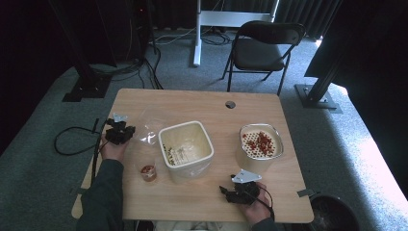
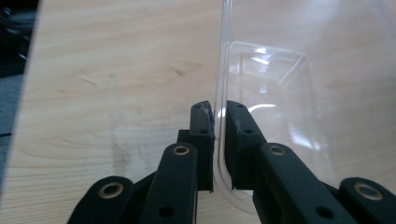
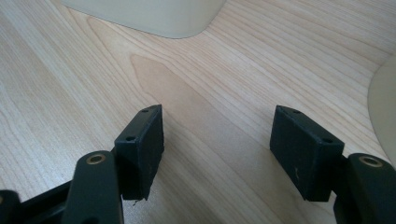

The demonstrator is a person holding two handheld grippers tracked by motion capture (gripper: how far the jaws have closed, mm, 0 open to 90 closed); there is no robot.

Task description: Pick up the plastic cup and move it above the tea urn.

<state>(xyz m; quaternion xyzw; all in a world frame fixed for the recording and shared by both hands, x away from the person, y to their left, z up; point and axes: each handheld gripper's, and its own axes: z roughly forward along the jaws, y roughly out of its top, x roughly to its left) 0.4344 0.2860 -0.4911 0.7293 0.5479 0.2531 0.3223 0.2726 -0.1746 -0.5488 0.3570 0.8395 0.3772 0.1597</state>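
On the worktop's (image 1: 202, 103) left side, left gripper (image 1: 120, 132) has its jaws pinched on the rim of a clear plastic lid (image 2: 261, 84); lid's edge stands upright between the pads in the left gripper view, rest of lid lying over bare wood. Right gripper (image 1: 240, 188) sits near the front edge, jaws parted about halfway, nothing between them, wood beneath. Cream square container (image 1: 185, 147) at centre; second cream container with perforated insert and red bits (image 1: 260, 143) right; small cup of red bits (image 1: 148, 173) front left
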